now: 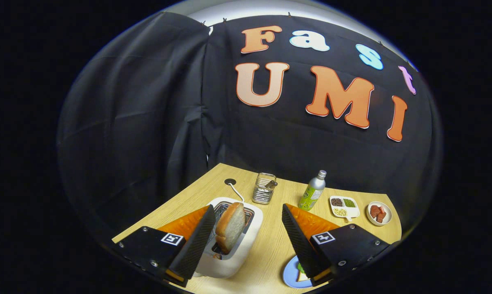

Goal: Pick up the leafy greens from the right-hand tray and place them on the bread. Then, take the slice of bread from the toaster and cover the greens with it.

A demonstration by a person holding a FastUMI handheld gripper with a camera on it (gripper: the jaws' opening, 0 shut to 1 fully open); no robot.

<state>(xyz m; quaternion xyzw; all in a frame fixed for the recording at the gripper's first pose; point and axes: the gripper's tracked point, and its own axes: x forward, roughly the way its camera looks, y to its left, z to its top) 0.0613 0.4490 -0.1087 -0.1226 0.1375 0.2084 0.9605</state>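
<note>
I see my jaws [246, 241] spread wide, gripping nothing. The bread slice [230, 227] leans in the toaster [246, 245] just inside the left finger; bare bench [270, 241] separates it from the right finger.

Wire basket [264, 188], bottle [312, 191], divided dish [344, 206], bowl [379, 213] on table [270, 245].

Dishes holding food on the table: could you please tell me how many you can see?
3. A divided tray and a small bowl sit beyond the open jaws, right of the bottle; a blue plate lies partly hidden under the right finger.
</note>
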